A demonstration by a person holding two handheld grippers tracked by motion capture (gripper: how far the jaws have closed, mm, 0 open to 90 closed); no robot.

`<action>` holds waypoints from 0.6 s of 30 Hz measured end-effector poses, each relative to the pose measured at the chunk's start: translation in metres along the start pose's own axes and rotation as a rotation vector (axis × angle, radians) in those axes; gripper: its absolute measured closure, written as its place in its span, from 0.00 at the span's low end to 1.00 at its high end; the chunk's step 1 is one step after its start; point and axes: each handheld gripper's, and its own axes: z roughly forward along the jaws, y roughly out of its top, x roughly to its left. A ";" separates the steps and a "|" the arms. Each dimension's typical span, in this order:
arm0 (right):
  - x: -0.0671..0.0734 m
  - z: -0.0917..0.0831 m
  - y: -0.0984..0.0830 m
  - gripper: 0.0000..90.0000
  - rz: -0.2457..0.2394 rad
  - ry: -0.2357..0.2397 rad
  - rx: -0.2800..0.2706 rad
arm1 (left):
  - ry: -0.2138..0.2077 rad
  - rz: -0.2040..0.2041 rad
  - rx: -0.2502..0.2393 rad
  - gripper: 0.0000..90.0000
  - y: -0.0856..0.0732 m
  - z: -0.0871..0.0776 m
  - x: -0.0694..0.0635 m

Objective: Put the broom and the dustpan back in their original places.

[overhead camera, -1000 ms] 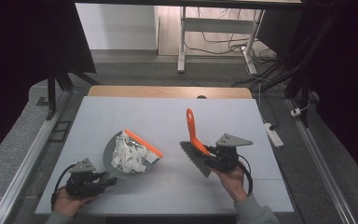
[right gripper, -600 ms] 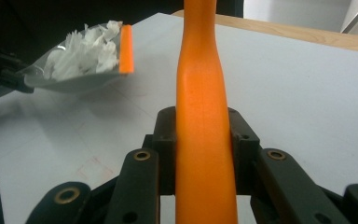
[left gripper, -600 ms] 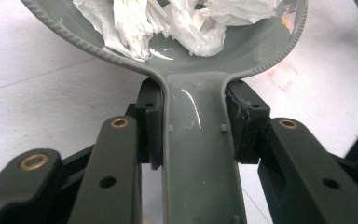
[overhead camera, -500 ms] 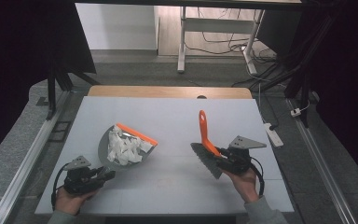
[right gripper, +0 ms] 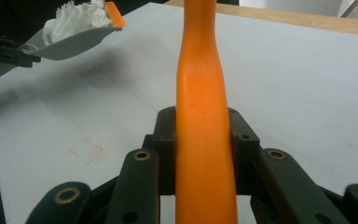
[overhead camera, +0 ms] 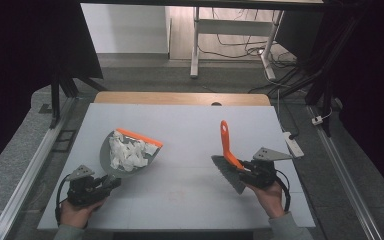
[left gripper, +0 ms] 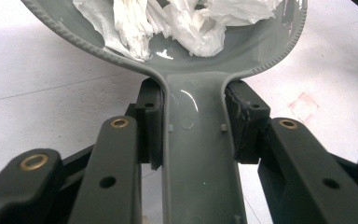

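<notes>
A grey dustpan [overhead camera: 106,159] with an orange lip carries crumpled white paper [overhead camera: 127,152] above the left part of the white table [overhead camera: 190,125]. My left gripper [overhead camera: 111,182] is shut on its handle [left gripper: 198,154], which sits between the pads [left gripper: 150,121]; the paper [left gripper: 177,18] lies just past them. On the right, my right gripper [overhead camera: 241,167] is shut on a brush with an orange handle [overhead camera: 225,142] and grey bristles [overhead camera: 228,174]. The handle [right gripper: 203,116] rises between the jaws, and the loaded dustpan [right gripper: 70,44] hangs at upper left.
A faint red square mark [overhead camera: 176,197] is on the table near the front middle. A white power strip [overhead camera: 292,145] lies off the right edge. A wooden strip [overhead camera: 180,98] borders the back, and a metal rail [overhead camera: 30,165] runs along the left.
My right gripper has carried the brush to the right, away from the dustpan. The dustpan's orange lip has swung a little farther back; the left hand stays put.
</notes>
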 end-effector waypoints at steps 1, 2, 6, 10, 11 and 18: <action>-0.001 0.000 0.000 0.78 0.006 -0.001 0.000 | 0.004 -0.001 -0.003 0.68 0.000 0.000 0.000; -0.001 -0.001 0.000 0.78 0.008 0.000 0.001 | 0.006 -0.003 -0.007 0.68 0.000 0.000 0.000; -0.003 -0.002 0.000 0.78 0.013 0.000 0.007 | 0.023 -0.020 -0.016 0.68 0.000 -0.001 0.000; -0.006 -0.004 -0.002 0.78 0.037 -0.007 0.017 | 0.042 -0.039 -0.014 0.68 -0.001 0.001 -0.001; -0.008 -0.004 -0.002 0.78 0.046 -0.007 0.019 | 0.050 -0.040 -0.013 0.68 -0.001 0.002 -0.001; -0.015 -0.008 -0.003 0.78 0.098 -0.004 0.025 | 0.116 -0.084 -0.003 0.68 0.000 0.008 -0.004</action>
